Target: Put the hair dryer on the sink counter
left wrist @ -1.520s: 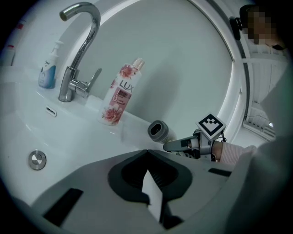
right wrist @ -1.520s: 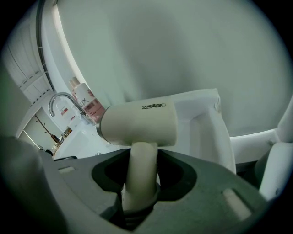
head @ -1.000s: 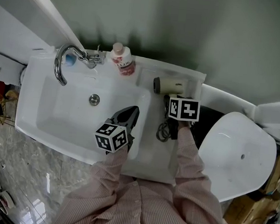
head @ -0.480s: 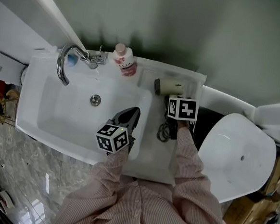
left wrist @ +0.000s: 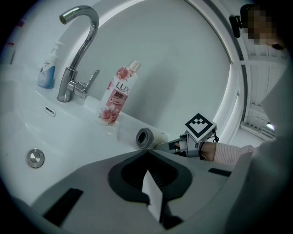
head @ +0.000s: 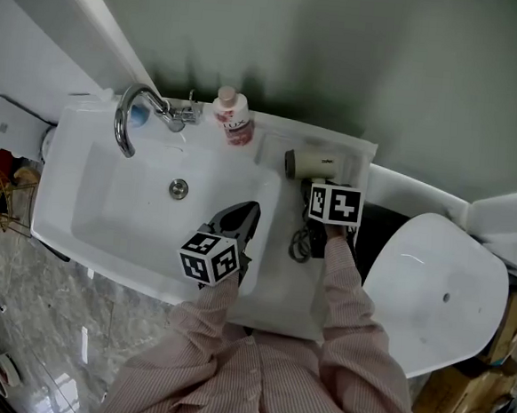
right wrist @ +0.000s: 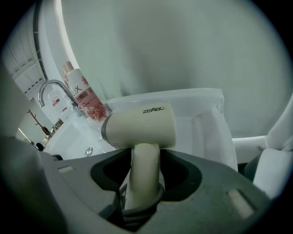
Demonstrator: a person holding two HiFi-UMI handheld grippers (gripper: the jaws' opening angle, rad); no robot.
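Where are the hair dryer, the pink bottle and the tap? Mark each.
hair dryer [right wrist: 142, 125], right gripper view, cream barrel.
pink bottle [left wrist: 114, 98], left gripper view, label.
tap [head: 119, 126], head view, curved spout.

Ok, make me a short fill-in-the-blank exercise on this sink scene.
1. In the head view, the hair dryer lies on the counter to the ___ of the basin.
2. The pink bottle stands upright between the ___ and the hair dryer.
3. The left tongs hang over the basin with their jaws ___.

Missing words: right; tap; shut.
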